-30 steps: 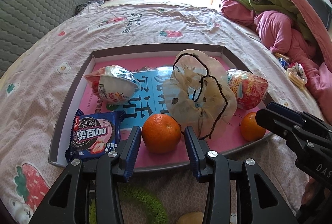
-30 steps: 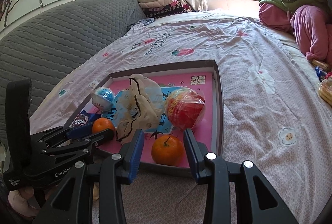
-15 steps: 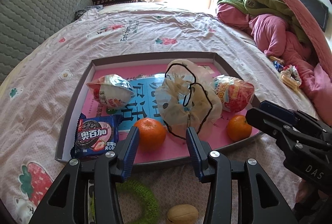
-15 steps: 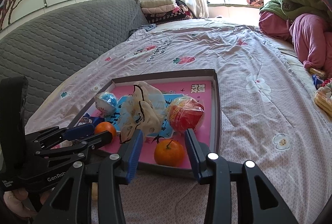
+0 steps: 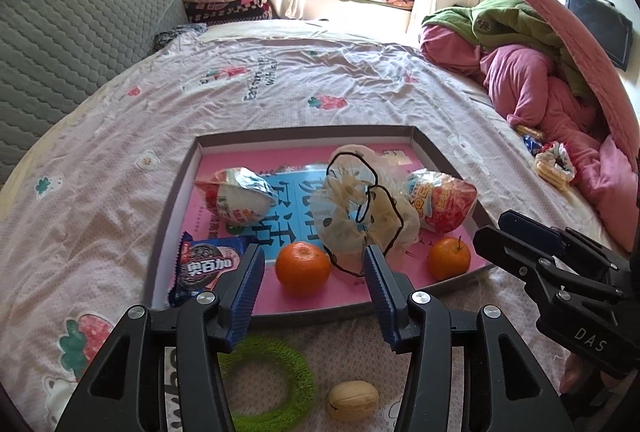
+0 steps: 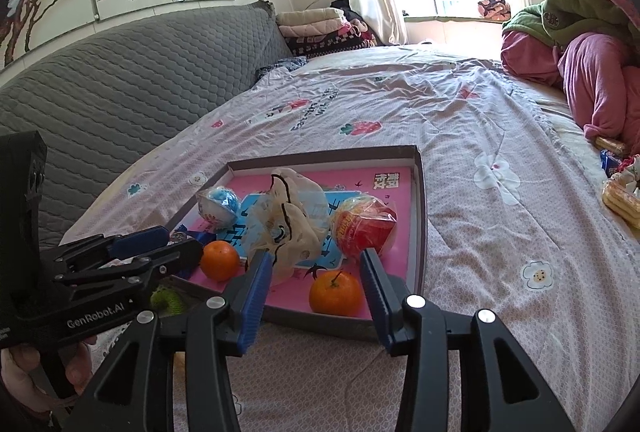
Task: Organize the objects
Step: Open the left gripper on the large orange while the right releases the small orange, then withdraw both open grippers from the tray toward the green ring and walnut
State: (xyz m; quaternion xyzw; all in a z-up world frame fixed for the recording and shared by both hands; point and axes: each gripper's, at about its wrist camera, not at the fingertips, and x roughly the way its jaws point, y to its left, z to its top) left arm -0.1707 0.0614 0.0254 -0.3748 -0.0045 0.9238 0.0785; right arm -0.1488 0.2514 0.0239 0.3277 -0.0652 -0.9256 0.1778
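A shallow grey tray (image 5: 304, 129) with a pink floor lies on the bed. In it are two oranges (image 5: 303, 269) (image 5: 449, 258), a blue cookie packet (image 5: 206, 268), a white-blue wrapped egg (image 5: 240, 197), a red wrapped ball (image 5: 442, 205) and a cream scrunchie (image 5: 360, 220). My left gripper (image 5: 314, 272) hovers before the tray's near edge. Its jaws are opening, the left orange shows in the gap, and the pads are off it. My right gripper (image 6: 314, 280) is open at the tray's near right corner, framing the other orange (image 6: 336, 292) without touching it.
A green ring (image 5: 280, 388) and a walnut (image 5: 353, 398) lie on the sheet below the left gripper. Pink and green bedding (image 5: 532, 71) is heaped at the right, with snack packets (image 5: 554, 165) beside it. A grey headboard (image 6: 120, 79) runs along the left.
My left gripper has risen and drawn back from the tray, its jaws wider; the green ring and walnut have come into its view. The right gripper's jaws widened slightly; it barely moved.
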